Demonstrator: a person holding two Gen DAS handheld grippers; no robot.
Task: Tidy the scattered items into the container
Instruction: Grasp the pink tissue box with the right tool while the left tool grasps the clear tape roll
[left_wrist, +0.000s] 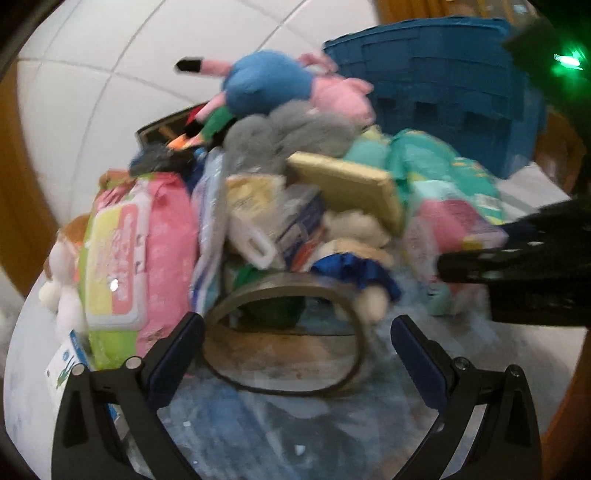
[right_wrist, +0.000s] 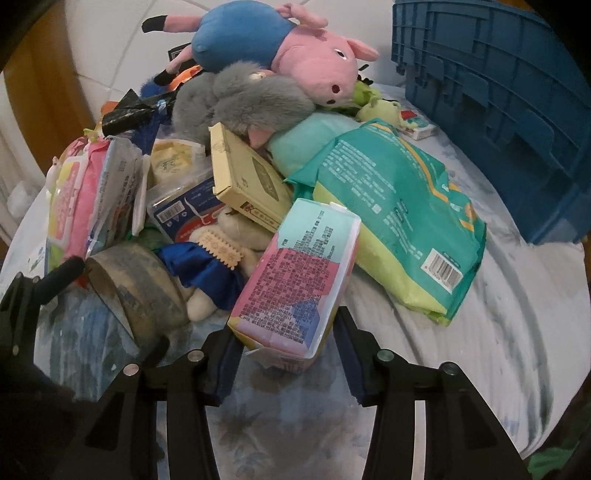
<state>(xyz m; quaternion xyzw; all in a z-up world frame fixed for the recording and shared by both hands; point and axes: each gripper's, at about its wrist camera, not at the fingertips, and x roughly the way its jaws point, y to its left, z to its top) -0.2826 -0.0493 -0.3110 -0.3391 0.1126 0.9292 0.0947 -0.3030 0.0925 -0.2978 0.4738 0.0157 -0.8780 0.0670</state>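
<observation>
A heap of items lies on a pale patterned cloth. A blue plastic crate (left_wrist: 443, 99) stands behind it, also in the right wrist view (right_wrist: 498, 92). My left gripper (left_wrist: 295, 332) is open, its fingers on either side of a big roll of tape (left_wrist: 284, 332), also seen in the right view (right_wrist: 136, 288). My right gripper (right_wrist: 284, 343) is open around the near end of a pink and mint tissue pack (right_wrist: 295, 277); its fingers look apart from the pack. It shows in the left view as a black shape (left_wrist: 517, 266).
The heap holds a pink and blue pig plush (right_wrist: 277, 44), a grey furry toy (right_wrist: 240, 99), a cream box (right_wrist: 247, 177), a teal and green diaper pack (right_wrist: 399, 221) and a pink wipes pack (left_wrist: 140, 251). White floor tiles (left_wrist: 92, 74) lie beyond.
</observation>
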